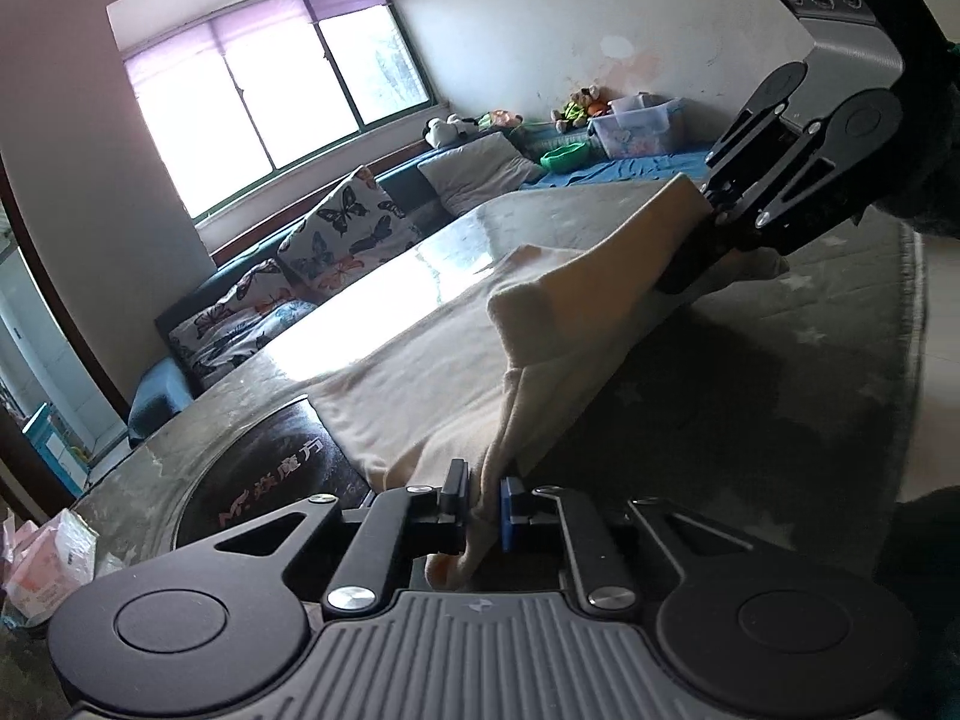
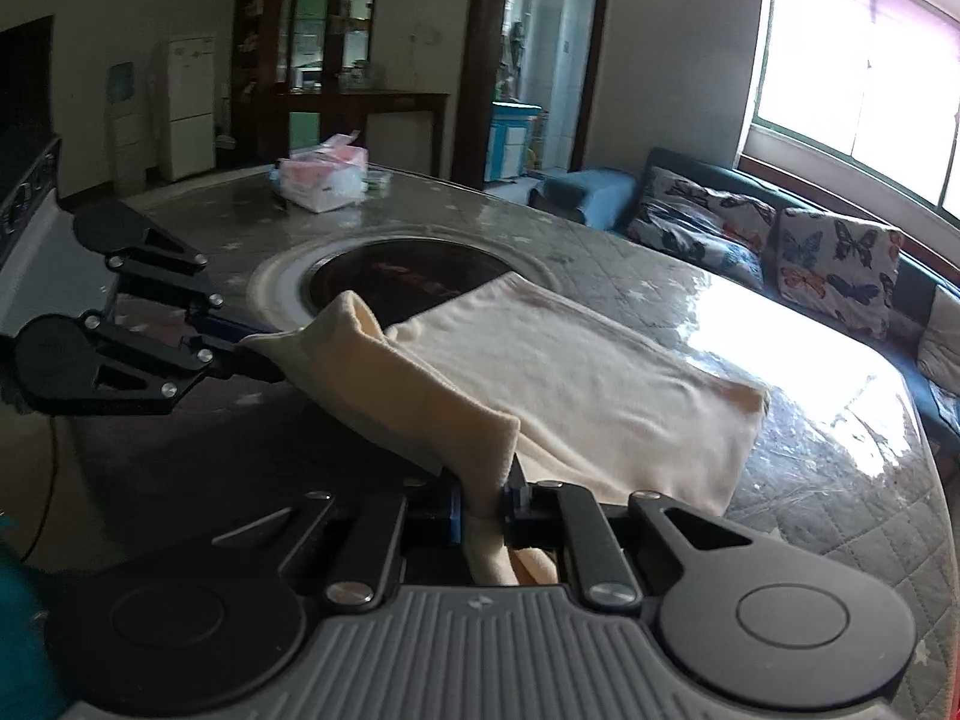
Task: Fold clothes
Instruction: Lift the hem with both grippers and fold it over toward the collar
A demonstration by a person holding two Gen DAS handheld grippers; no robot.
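The cream garment (image 2: pixel 576 384) lies partly spread on the grey quilted surface (image 2: pixel 810 480), its far half flat and its near edge lifted clear by both tools. The left tool (image 1: pixel 483 501) is pinching one near corner of the cloth: the fabric runs down between its two fingers, one black, one with a blue pad (image 1: pixel 510 510), and bunches behind them. In the right wrist view this same tool (image 2: pixel 264 354) reaches in from the left side and grips the raised corner, which peaks above the surface. The right tool (image 2: pixel 483 501) is likewise pressed together on the other near corner, with the cloth hanging through its fingers. Between the two tools the held edge is taut and folded over, forming a ridge raised off the flat part. The garment's far end overlaps the dark round inset (image 2: pixel 408 276) in the surface. A pink tissue pack (image 2: pixel 324 177) sits well beyond it.
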